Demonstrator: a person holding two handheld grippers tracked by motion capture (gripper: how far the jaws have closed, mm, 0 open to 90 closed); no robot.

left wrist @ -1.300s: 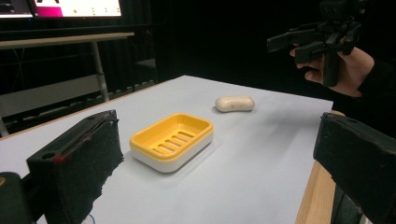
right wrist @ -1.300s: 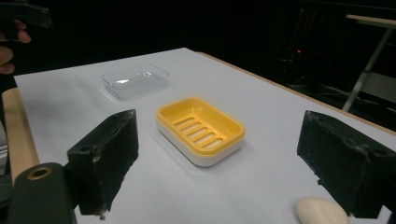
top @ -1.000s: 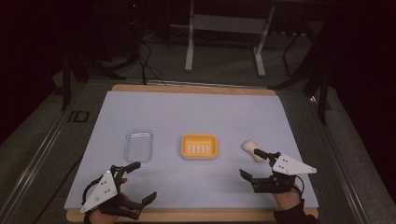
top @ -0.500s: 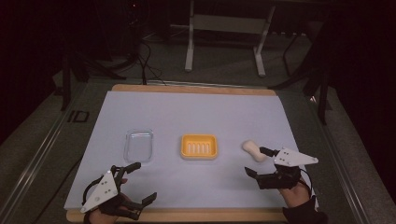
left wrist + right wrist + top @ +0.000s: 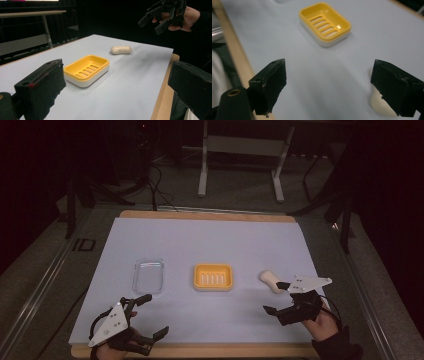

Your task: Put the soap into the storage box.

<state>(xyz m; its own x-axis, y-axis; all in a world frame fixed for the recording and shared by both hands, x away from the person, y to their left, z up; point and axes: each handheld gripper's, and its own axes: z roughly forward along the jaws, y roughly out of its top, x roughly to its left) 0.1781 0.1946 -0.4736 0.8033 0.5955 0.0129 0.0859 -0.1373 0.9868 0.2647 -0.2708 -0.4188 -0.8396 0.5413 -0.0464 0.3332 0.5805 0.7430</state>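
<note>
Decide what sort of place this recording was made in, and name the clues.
Probably a lab or test workshop, not a home. A table under a plain pale sheet holds just a soap bar, a yellow soap dish and a clear lid; metal stand legs and loose cables sit on the dark floor behind.

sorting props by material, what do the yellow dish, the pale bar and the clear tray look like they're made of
The yellow dish looks like moulded plastic: smooth, slightly glossy, with a slotted yellow insert over a white base. The pale bar is probably soap: matte cream, with rounded edges; it could be a dummy. The clear tray seems to be transparent plastic, since the table covering shows through it and its rim glints.
</note>
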